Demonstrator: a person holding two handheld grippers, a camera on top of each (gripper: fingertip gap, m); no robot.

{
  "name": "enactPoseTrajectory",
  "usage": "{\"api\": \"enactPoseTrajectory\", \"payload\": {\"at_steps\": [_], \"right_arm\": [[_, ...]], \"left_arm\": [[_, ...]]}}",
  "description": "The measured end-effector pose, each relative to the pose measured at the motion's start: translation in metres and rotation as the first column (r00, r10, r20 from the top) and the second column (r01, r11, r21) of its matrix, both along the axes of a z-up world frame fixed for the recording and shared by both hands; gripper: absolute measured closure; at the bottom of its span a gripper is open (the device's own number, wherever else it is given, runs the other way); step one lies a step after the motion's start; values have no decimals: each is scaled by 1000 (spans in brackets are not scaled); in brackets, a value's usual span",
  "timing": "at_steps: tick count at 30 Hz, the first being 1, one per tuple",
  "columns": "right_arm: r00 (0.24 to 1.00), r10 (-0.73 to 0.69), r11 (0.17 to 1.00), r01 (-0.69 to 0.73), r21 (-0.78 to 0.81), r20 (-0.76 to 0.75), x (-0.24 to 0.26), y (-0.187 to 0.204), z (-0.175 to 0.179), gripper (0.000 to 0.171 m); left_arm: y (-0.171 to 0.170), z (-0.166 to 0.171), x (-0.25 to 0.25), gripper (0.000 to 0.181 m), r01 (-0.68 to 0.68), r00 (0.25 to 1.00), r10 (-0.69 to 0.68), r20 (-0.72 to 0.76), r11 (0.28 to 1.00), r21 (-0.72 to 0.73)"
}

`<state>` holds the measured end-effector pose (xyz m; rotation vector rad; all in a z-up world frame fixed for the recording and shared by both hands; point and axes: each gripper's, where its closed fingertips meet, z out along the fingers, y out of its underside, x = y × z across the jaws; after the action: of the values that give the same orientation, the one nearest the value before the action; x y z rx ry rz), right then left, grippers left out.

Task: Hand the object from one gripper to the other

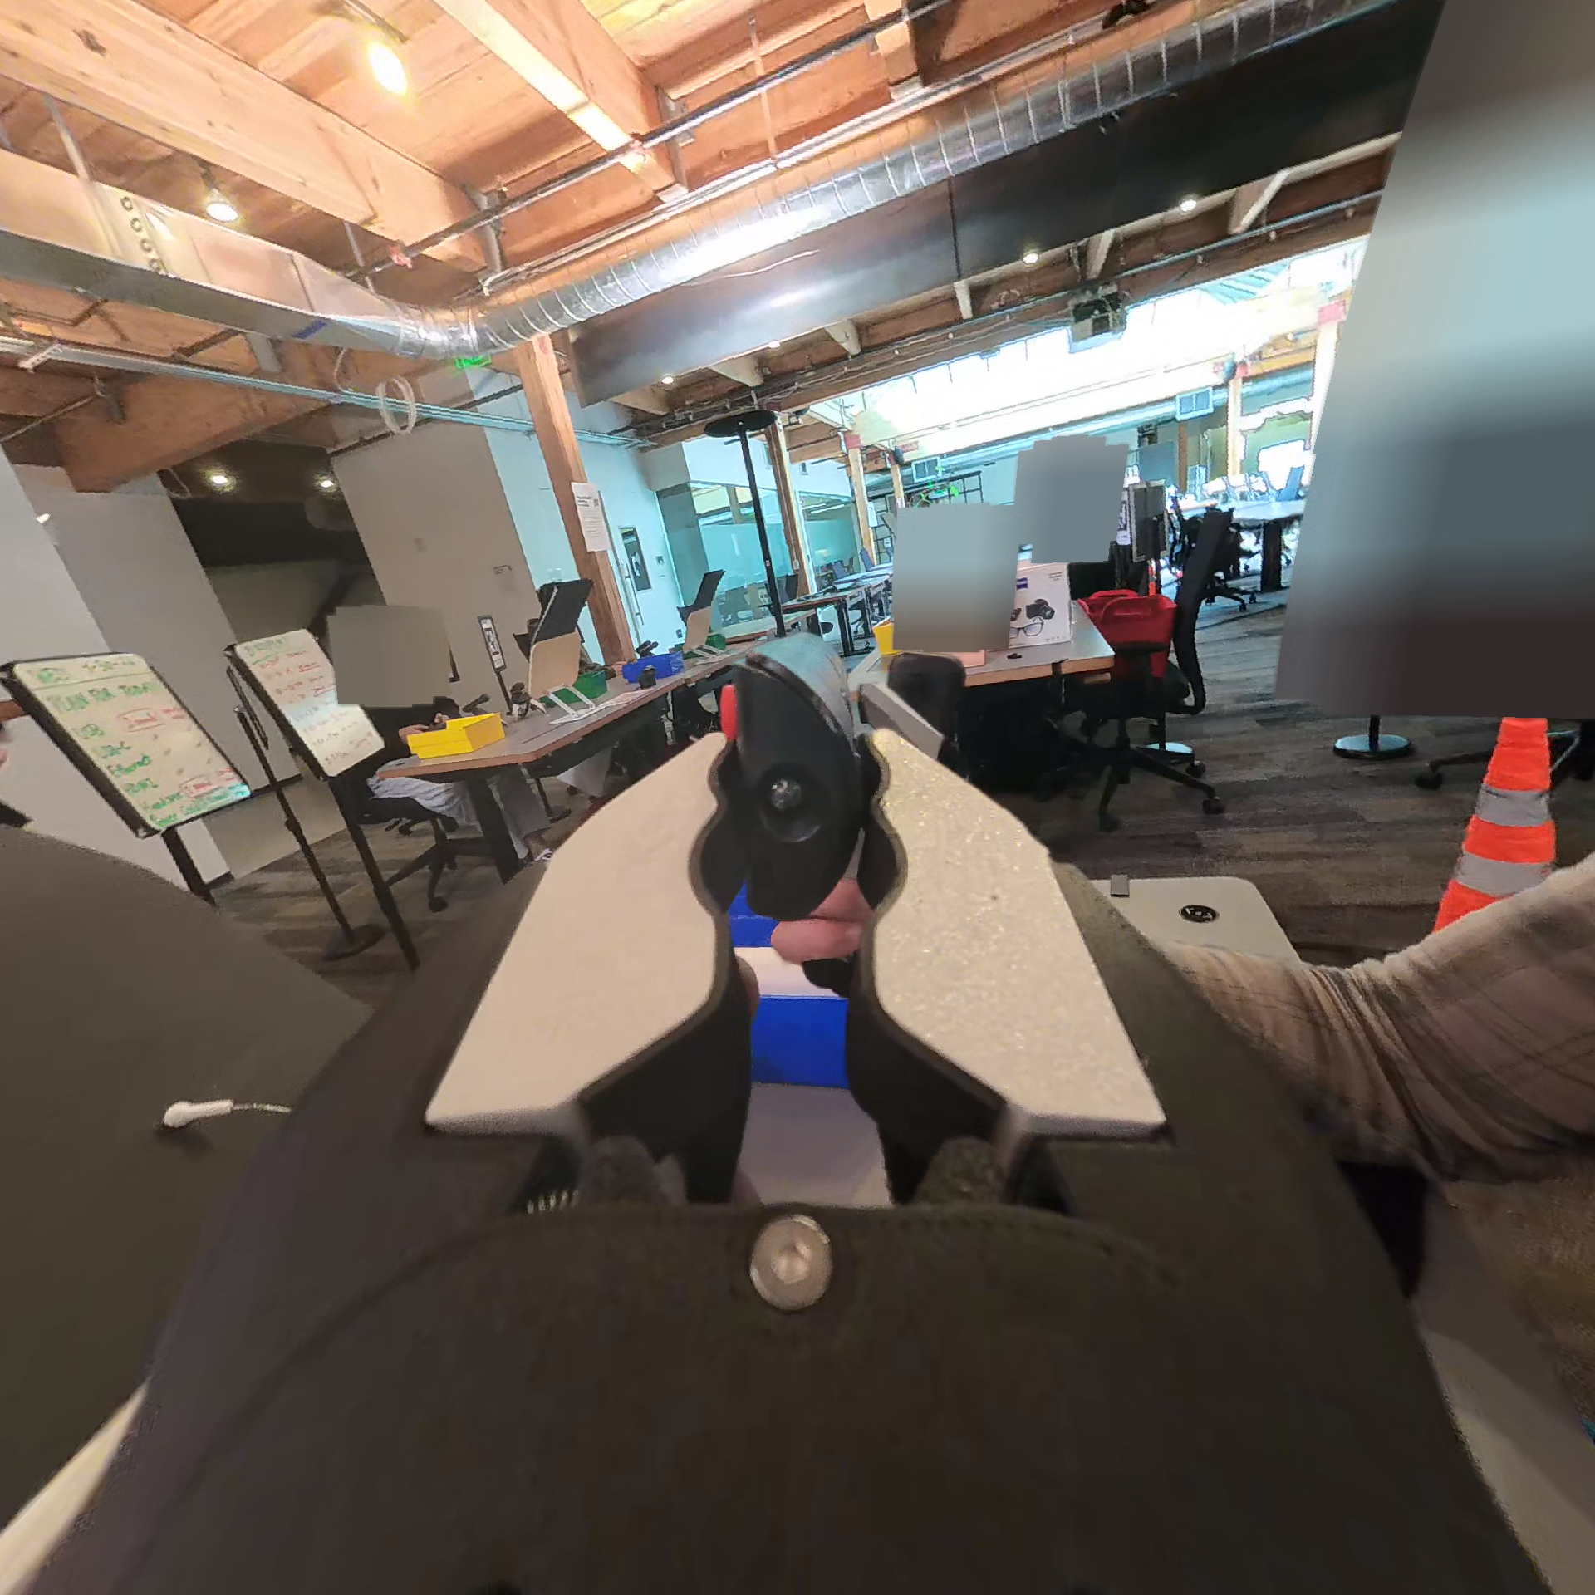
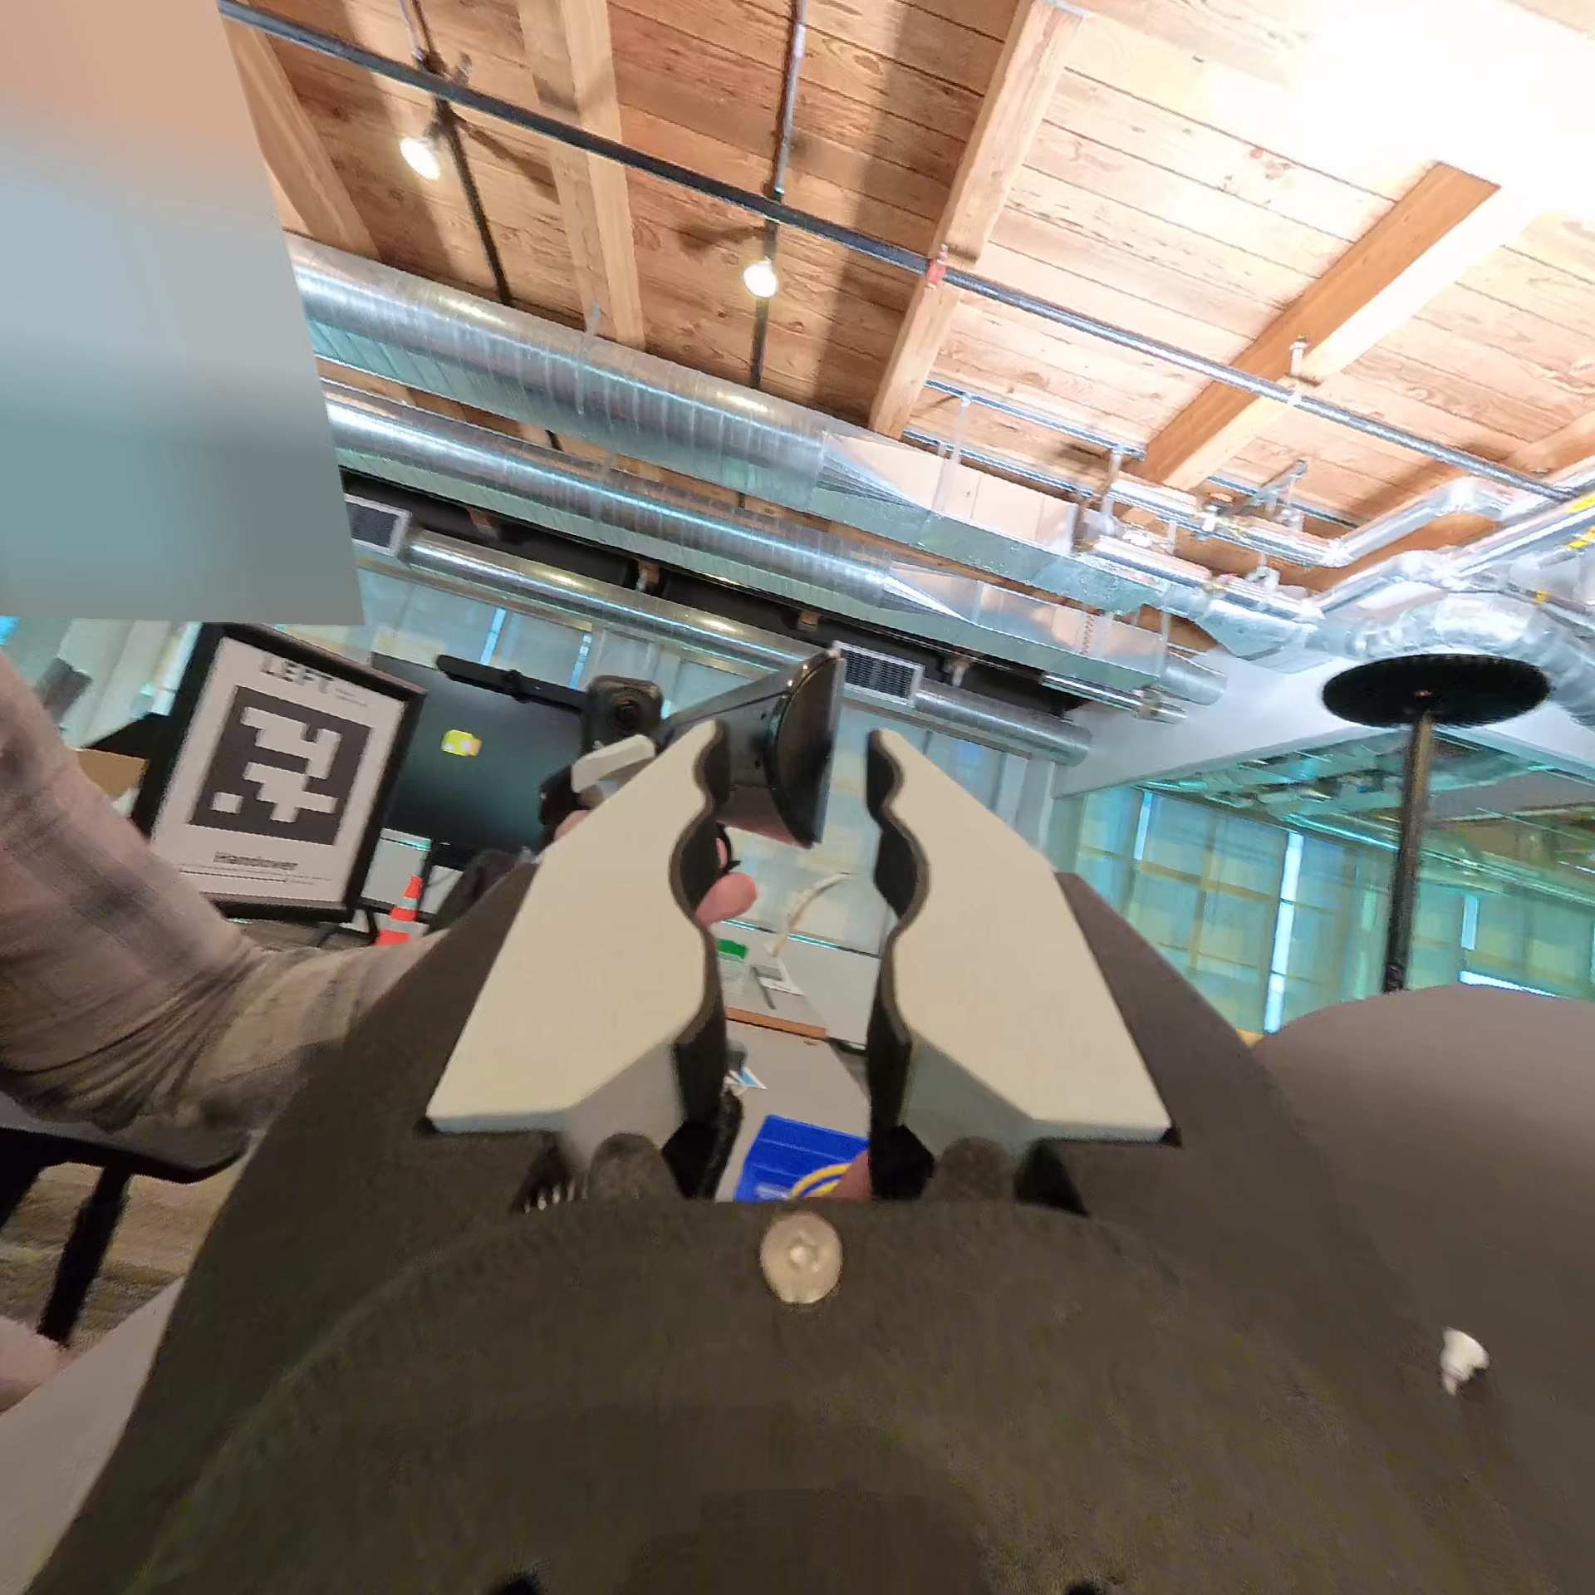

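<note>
In the left wrist view my left gripper (image 1: 790, 777) is shut on a black object (image 1: 785, 803) with a rounded body, a round knob and a red button; the object sticks up past the fingertips. A grey finger of the right gripper (image 1: 902, 725) shows just behind it. In the right wrist view my right gripper (image 2: 792, 744) is open, and the object's black disc-shaped end (image 2: 798, 777) sits between its fingertips, nearer the left one. I cannot tell if it touches. The left gripper's fingers (image 2: 608, 759) hold the object from the left.
An orange traffic cone (image 1: 1506, 829) stands at the right, whiteboards (image 1: 129, 742) at the left, and desks and chairs behind. A blue bin (image 1: 794, 1036) lies below the grippers. A framed black-and-white marker sign (image 2: 276, 759) and a floor lamp (image 2: 1415, 777) flank the right gripper. A sleeved arm (image 1: 1381, 1036) reaches in. Spacing between my two grippers at the tips: around 11 centimetres.
</note>
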<state>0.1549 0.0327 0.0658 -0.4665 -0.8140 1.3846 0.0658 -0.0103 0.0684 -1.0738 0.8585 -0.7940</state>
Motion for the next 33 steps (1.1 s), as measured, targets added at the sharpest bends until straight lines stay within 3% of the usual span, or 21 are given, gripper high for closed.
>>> {"api": "enactPoseTrajectory", "payload": {"at_steps": [3,5,6,8,10,12,14,16,18,21,25,29,33], "right_arm": [[978,-194,980,189,56,83,-4,13,-8,134],[899,-423,901,405,152,111,-3,26,-8,117],[810,-574,808,538,241,118,-4,33,-10,110],[559,-827,519,720,461,59,-7,41,-12,95],[312,-945,187,765,617,-101,-18,38,-13,90],[113,-965,-92,703,706,-238,-42,41,-24,91],[-24,-944,-266,648,714,-330,-59,48,-34,99],[-103,-918,-358,632,687,-383,-64,55,-40,108],[-135,-905,-393,634,666,-404,-65,58,-43,113],[-151,-885,-428,634,644,-440,-59,59,-40,142],[-123,-909,-382,626,679,-397,-60,66,-48,146],[-54,-971,-208,673,710,-234,-61,80,-61,150],[56,-995,95,748,656,80,-50,107,-75,150]], "left_arm": [[9,-2,-7,157,-42,999,43,22,998,-45],[17,-7,-12,157,-78,996,82,31,992,-97],[21,-9,-14,157,-96,994,102,45,987,-126],[32,-12,-22,157,-129,985,150,90,970,-204],[43,-16,-29,157,-156,969,204,140,943,-293],[53,-24,-32,157,-160,955,241,174,909,-385],[58,-35,-31,158,-147,943,266,200,872,-467],[57,-43,-25,158,-108,938,260,229,848,-519],[54,-50,-20,158,-84,932,265,249,823,-562],[49,-56,-13,158,-33,919,263,295,795,-606],[50,-60,-11,157,-37,901,298,314,775,-631],[47,-56,-10,143,-97,910,313,272,799,-594],[36,-34,-14,134,-201,903,347,254,863,-464]]}}
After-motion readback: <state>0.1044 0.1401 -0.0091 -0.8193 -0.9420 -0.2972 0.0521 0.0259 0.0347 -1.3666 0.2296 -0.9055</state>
